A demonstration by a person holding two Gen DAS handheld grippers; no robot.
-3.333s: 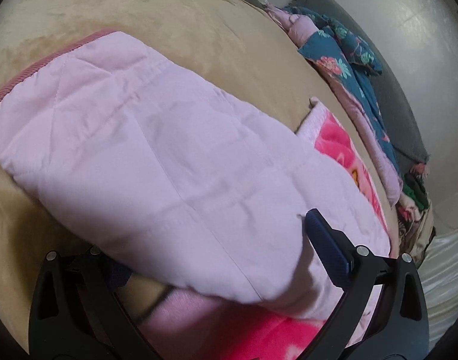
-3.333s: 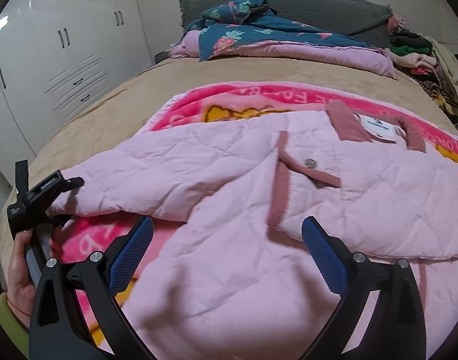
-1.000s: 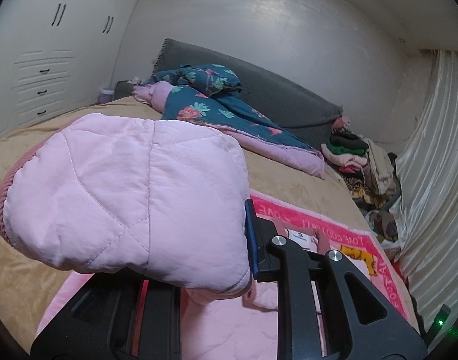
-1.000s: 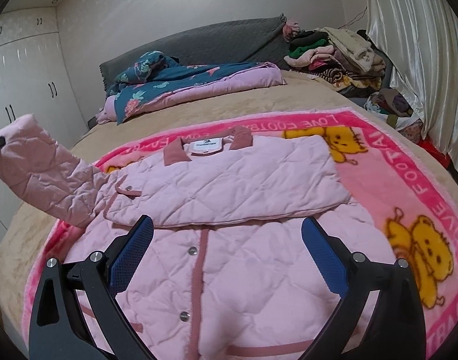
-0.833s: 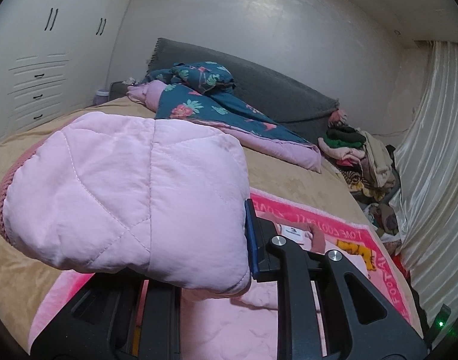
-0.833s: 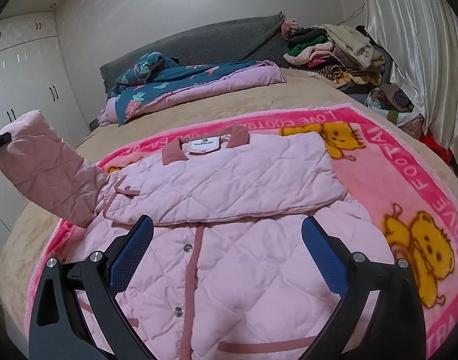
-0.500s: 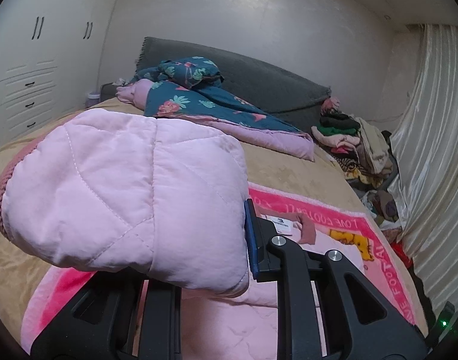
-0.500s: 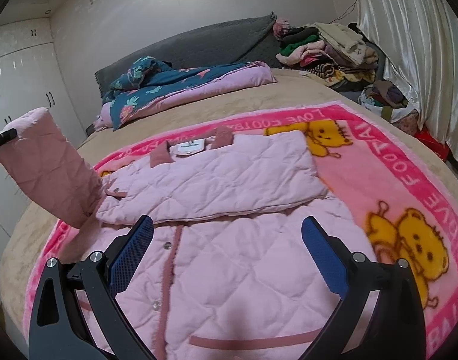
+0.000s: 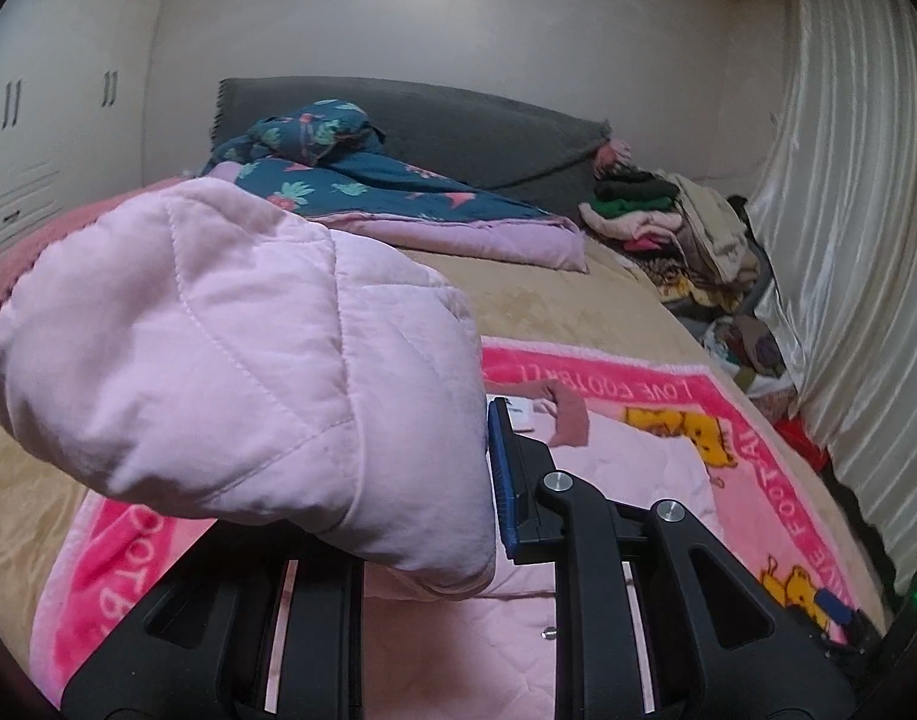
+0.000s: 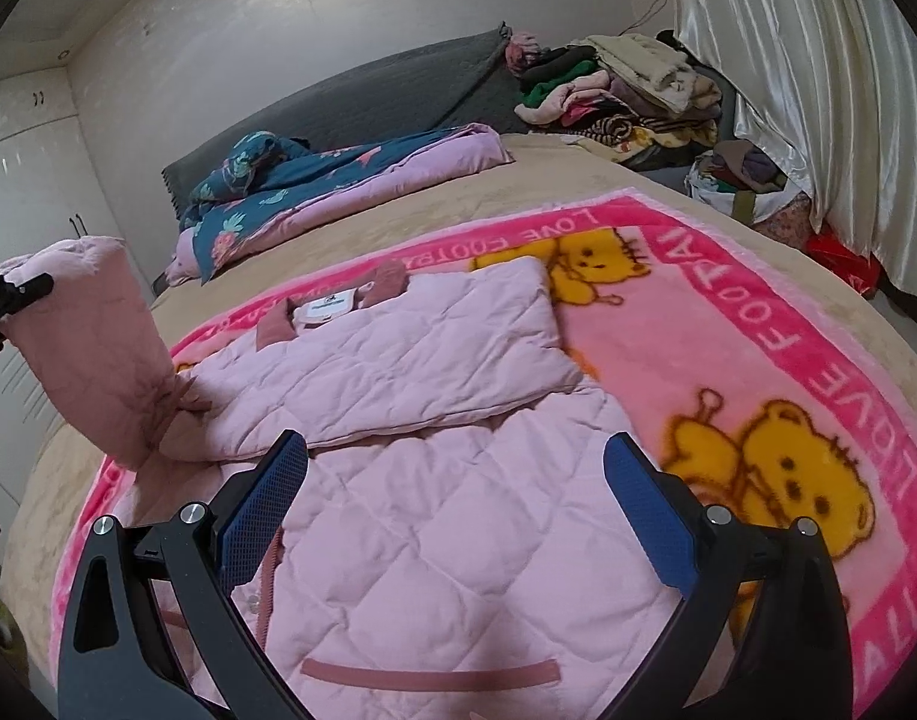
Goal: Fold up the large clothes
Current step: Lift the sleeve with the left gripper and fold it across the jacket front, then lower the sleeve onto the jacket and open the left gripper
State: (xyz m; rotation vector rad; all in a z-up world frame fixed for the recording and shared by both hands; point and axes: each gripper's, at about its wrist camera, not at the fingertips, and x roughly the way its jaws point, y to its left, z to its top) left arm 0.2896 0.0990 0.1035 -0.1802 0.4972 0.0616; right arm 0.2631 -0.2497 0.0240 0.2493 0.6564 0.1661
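The left gripper [image 9: 452, 480] is clamped on the end of the jacket's sleeve [image 9: 236, 360]; its blue pad [image 9: 499, 480] presses the quilted fabric from the right, while the opposite finger is hidden under the bulging cuff. The sleeve balloons up and forward over those fingers, lifted clear of the bed. The right gripper [image 10: 452, 504] hangs with its jaws spread wide and nothing between them, its blue pads [image 10: 260, 498] hovering just above the jacket's front panel.

Beyond both sets of fingers the pink quilted jacket [image 10: 434, 510] lies flat on the pink bear blanket [image 10: 776, 372], collar [image 10: 392, 279] at the far end. The other sleeve is already folded across the chest, lying just ahead of the right fingertips. From the right view, the raised sleeve [image 10: 98, 354] stands off to the left of the fingers, rooted at the shoulder.

The step in hand looks like carrying this sleeve across onto the body. To do it well, sweep the cuff over and toward the right gripper's side, keeping it high enough that the padding does not drag and bunch at the shoulder. Lay it parallel to the sleeve already folded, then loosen the grip only once the cuff rests flat. The free right gripper could press the shoulder crease down, since puffy fabric tends to spring back.

Farther off lie a floral quilt [image 10: 314, 180] and a heap of clothes [image 10: 614, 90].
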